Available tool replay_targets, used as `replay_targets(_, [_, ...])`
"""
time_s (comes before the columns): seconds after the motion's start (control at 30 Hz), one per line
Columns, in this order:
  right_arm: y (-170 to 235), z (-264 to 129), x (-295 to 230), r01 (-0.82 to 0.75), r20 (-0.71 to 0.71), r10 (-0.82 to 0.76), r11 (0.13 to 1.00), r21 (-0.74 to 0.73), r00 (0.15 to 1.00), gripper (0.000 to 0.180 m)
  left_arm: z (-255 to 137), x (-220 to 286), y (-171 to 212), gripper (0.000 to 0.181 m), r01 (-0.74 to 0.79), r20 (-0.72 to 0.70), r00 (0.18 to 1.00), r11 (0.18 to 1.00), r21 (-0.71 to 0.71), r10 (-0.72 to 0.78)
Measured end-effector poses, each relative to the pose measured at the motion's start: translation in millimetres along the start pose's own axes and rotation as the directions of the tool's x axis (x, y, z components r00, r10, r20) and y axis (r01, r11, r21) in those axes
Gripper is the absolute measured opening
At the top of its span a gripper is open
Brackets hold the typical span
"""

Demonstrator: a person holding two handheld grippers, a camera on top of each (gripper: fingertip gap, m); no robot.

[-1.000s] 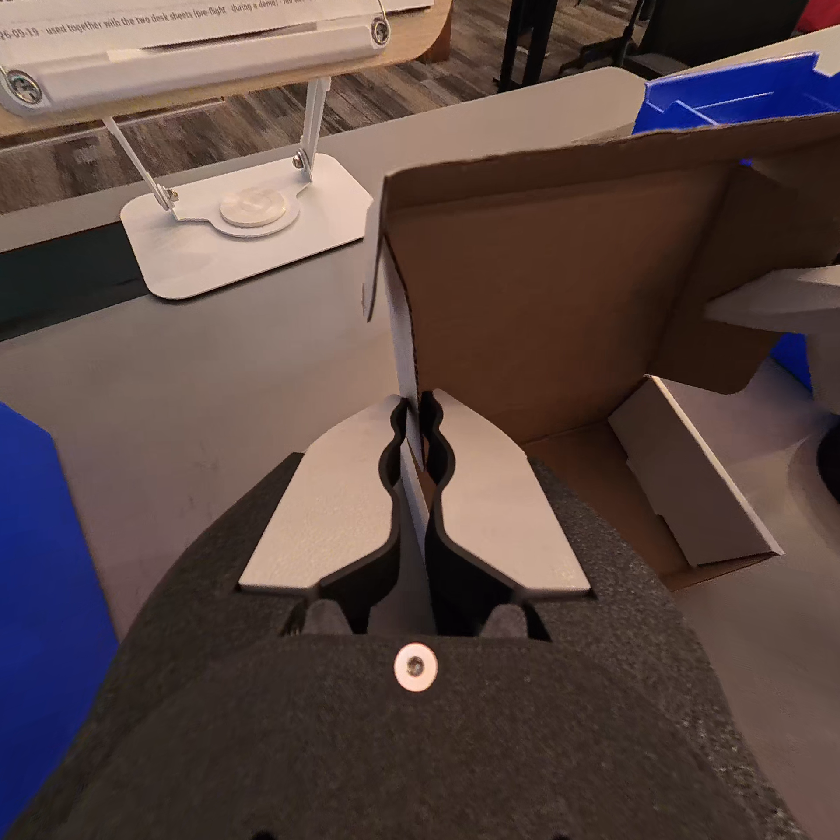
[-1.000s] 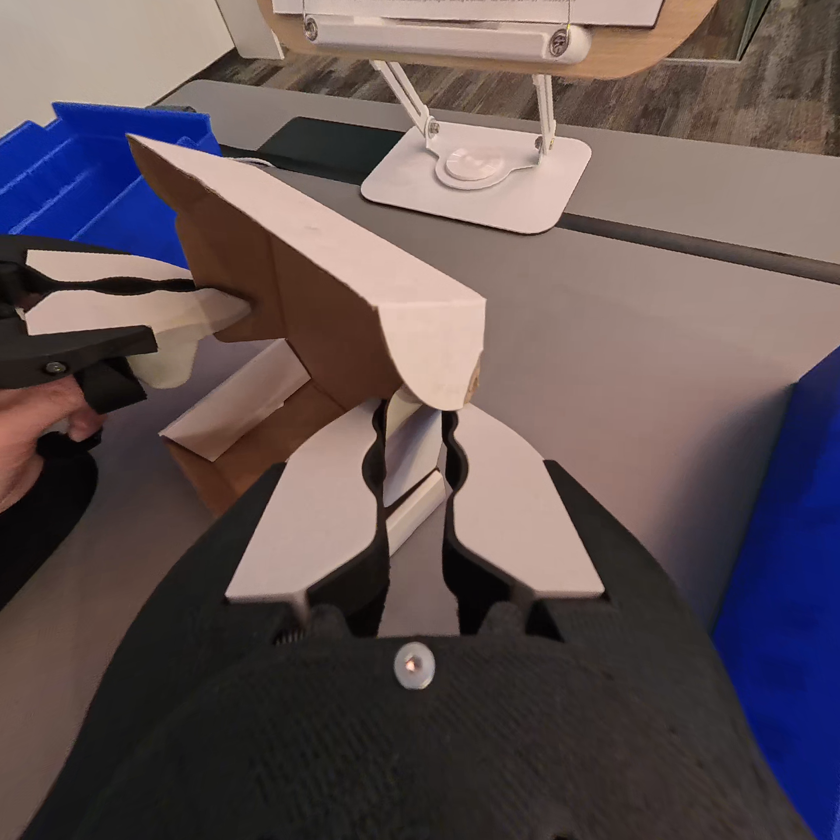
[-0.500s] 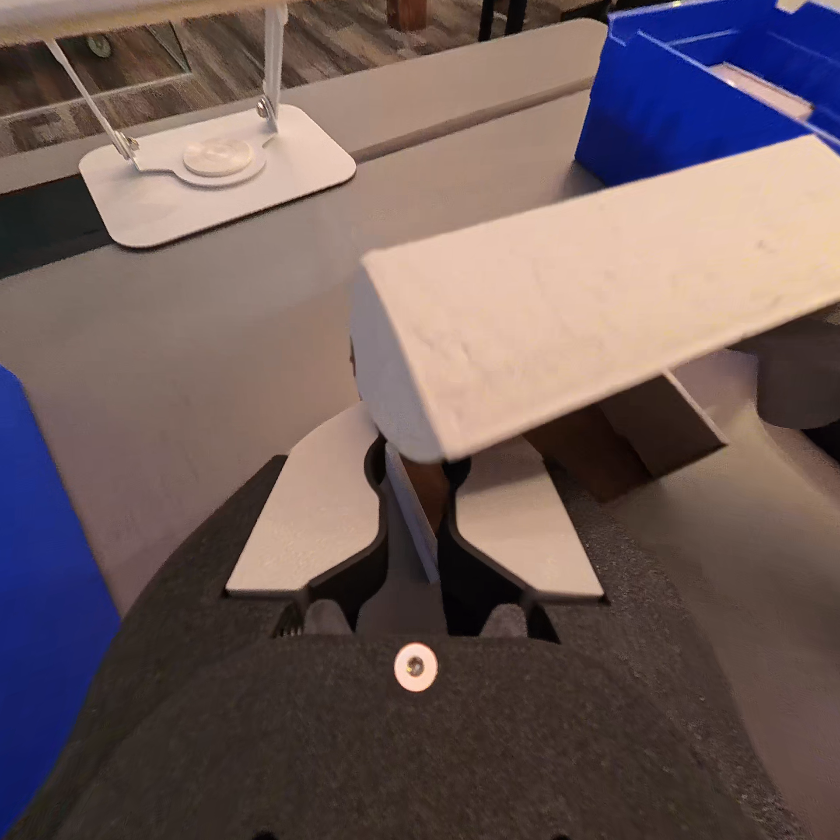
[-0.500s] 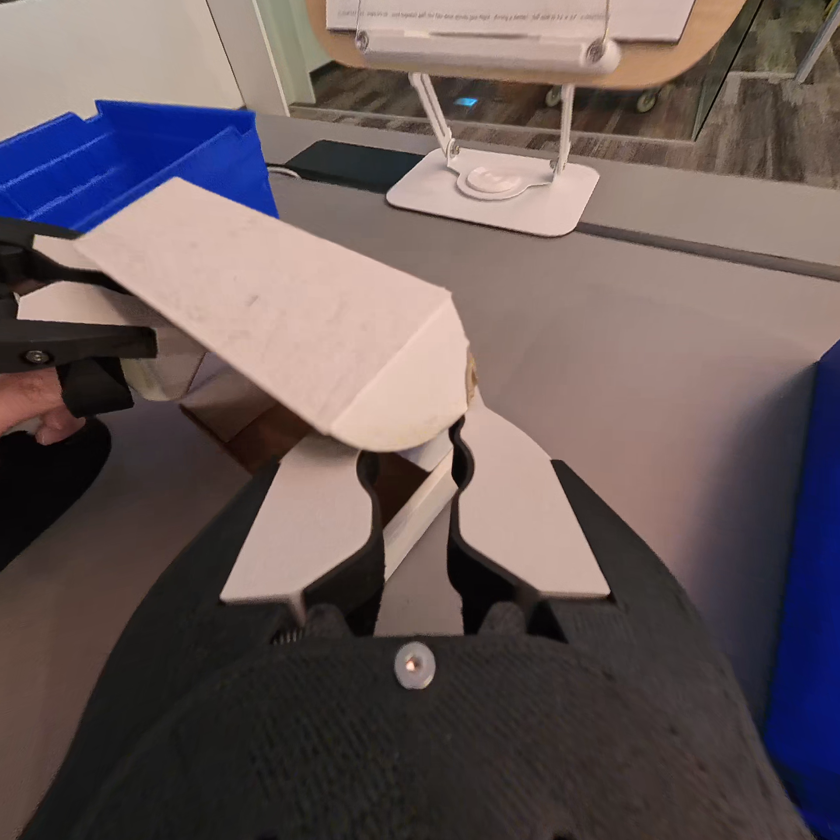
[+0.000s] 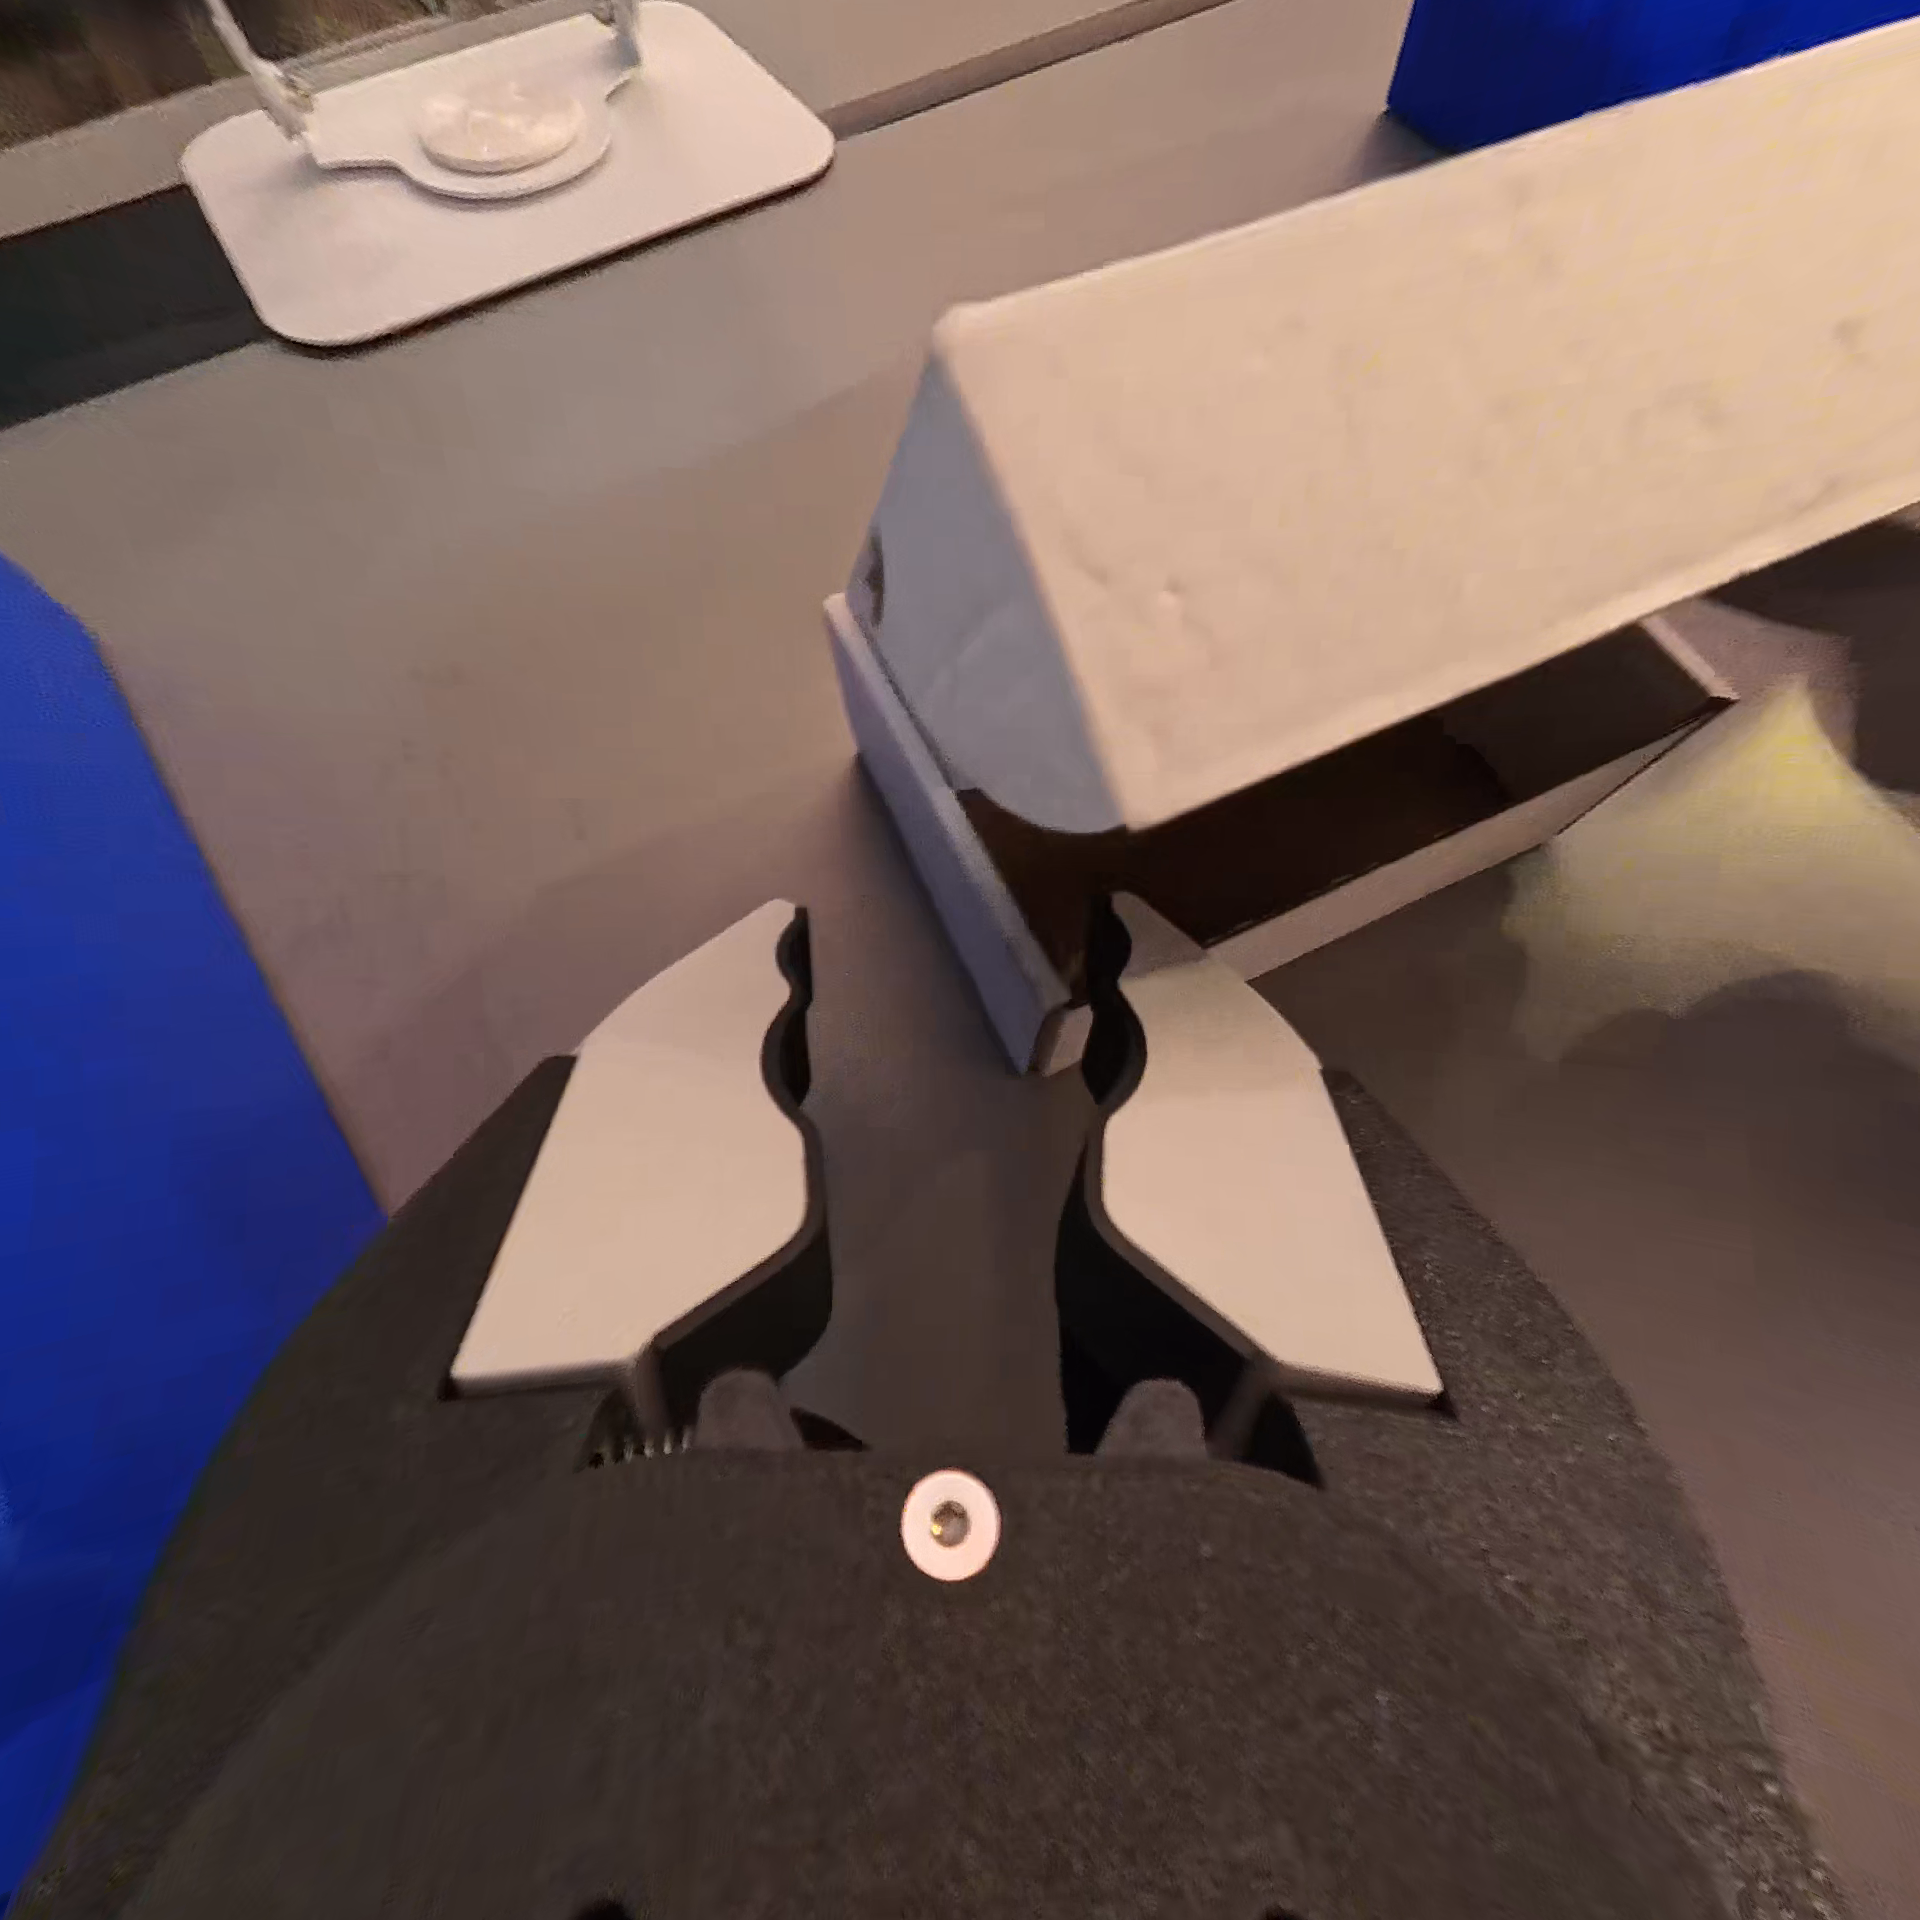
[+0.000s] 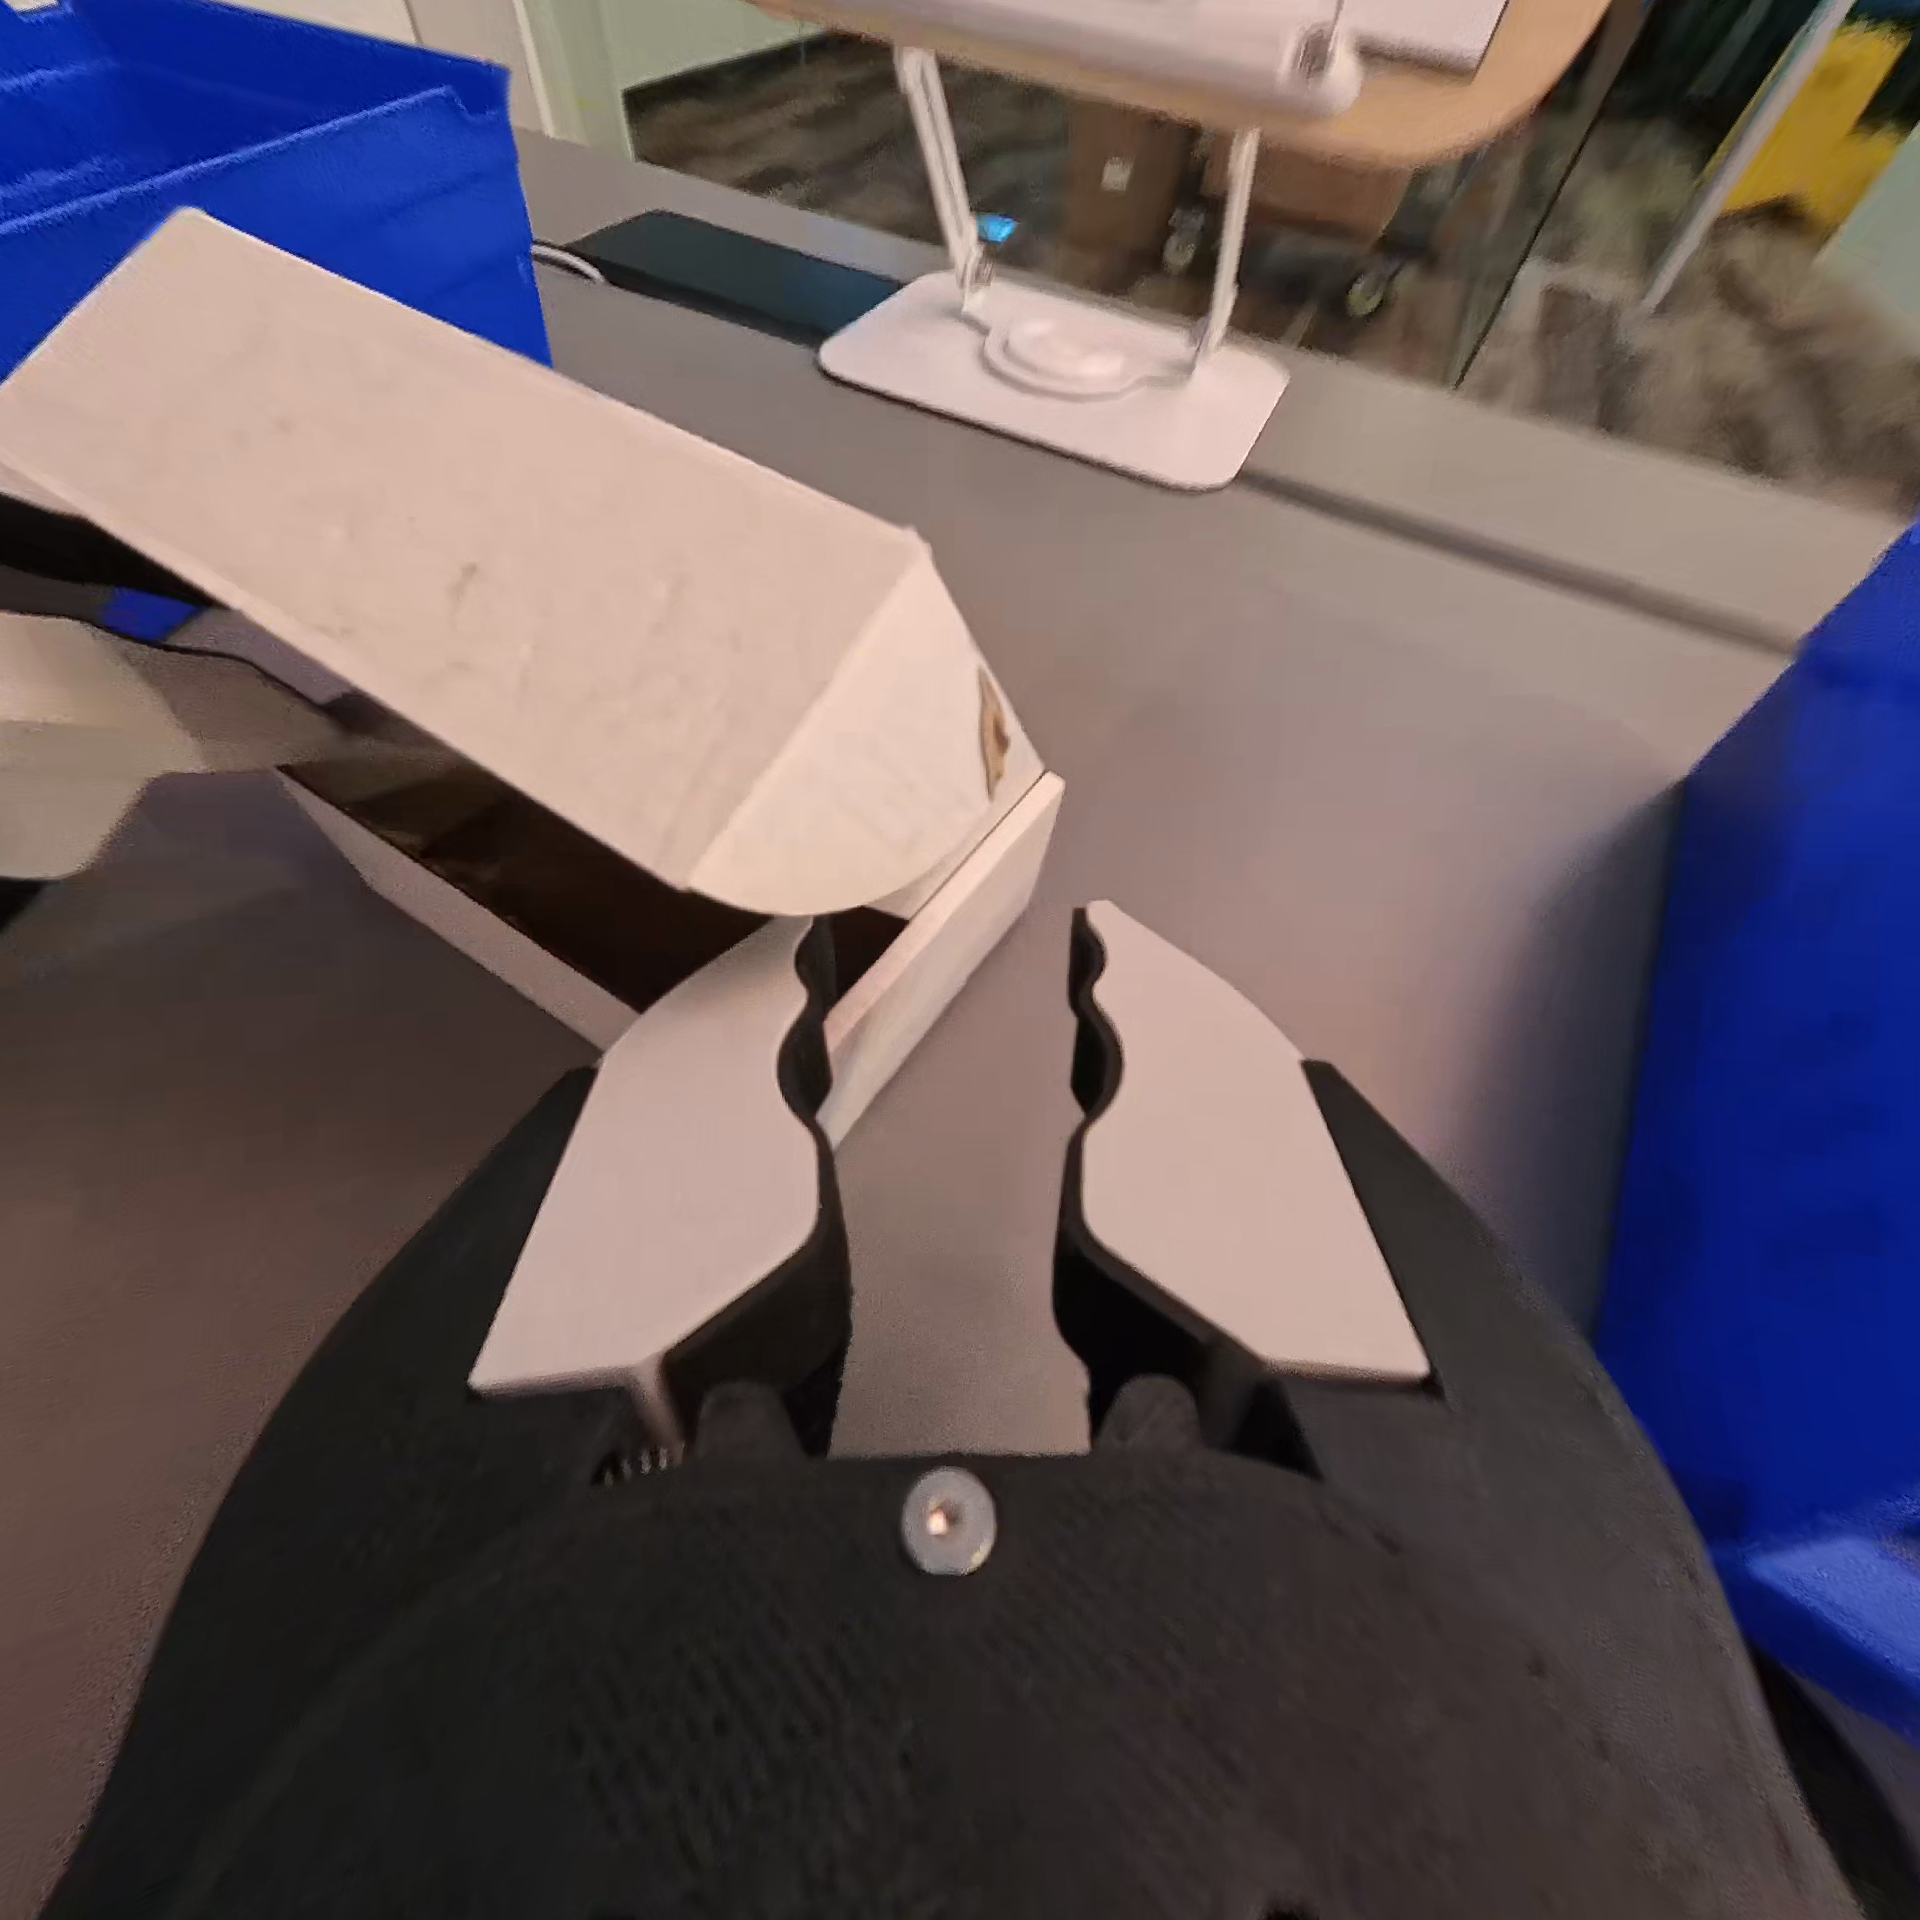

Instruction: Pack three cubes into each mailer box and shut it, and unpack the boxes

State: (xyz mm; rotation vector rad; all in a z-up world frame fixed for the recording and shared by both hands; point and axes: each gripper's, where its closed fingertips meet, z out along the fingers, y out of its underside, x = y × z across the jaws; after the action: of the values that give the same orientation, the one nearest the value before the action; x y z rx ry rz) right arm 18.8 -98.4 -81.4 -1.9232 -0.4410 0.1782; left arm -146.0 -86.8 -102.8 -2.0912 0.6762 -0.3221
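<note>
A white mailer box (image 5: 935, 831) stands on the grey table. Its lid (image 5: 1455, 416) slants down over it, leaving a gap at the front. The inside is dark and no cubes show. My left gripper (image 5: 951, 925) is open and empty at the box's near left corner, its right finger beside that corner. In the right wrist view the box's side wall (image 6: 935, 935) and lowered lid (image 6: 468, 582) lie to the left. My right gripper (image 6: 951, 930) is open and empty, its left finger against that wall. A blurred white finger of the left gripper (image 6: 73, 727) shows under the lid's far end.
A blue bin (image 5: 156, 1039) stands close on the left, another (image 5: 1610, 62) behind the box. In the right wrist view a blue bin (image 6: 1787, 1039) is close on the right, one (image 6: 260, 135) at the back left. A white stand base (image 6: 1060, 384) sits farther back.
Both grippers were shut on the box's side walls; now both are open and have let go. The lid has swung down from upright to slanting low over the box.
</note>
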Motion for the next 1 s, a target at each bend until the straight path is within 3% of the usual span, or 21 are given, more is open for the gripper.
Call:
replay_targets(0.1, [-13.5, -9.8, -0.4, 0.197, -0.087, -0.193, 0.979, 0.043, 0.977, 0.045, -4.8, -3.4, -8.9, 0.052, -0.054, 0.046, 0.998, 0.998, 0.042, 0.052])
replay_targets(0.2, [-26.3, -16.9, 0.0, 0.407, -0.228, -0.385, 0.912, 0.057, 0.894, 0.043, -6.0, -3.1, -20.1, 0.05, -0.109, 0.09, 0.991, 0.991, 0.074, 0.102])
replay_targets(0.33, [-28.7, -15.3, -12.4, 0.511, -0.254, -0.481, 0.857, 0.064, 0.839, 0.037, -11.4, 4.8, -35.5, 0.05, -0.167, 0.106, 0.983, 0.975, 0.145, 0.153])
replay_targets(0.57, [-31.4, -19.2, -16.5, 0.413, -0.2, -0.389, 0.905, 0.098, 0.899, 0.014, -20.3, 13.1, -46.5, 0.023, -0.327, 0.207, 0.935, 0.927, 0.182, 0.289])
replay_targets(0.77, [-14.5, -25.9, -27.1, 0.23, -0.045, -0.228, 0.972, 0.044, 0.973, 0.014, -22.0, 25.1, -31.8, 0.022, -0.18, 0.039, 0.984, 0.972, 0.152, 0.176])
replay_targets(1.0, [10.7, -35.9, -42.6, 0.103, 0.099, -0.091, 0.986, -0.128, 0.991, 0.014, -30.7, 40.2, -5.7, 0.018, -0.028, -0.145, 0.989, 0.999, 0.042, 0.034])
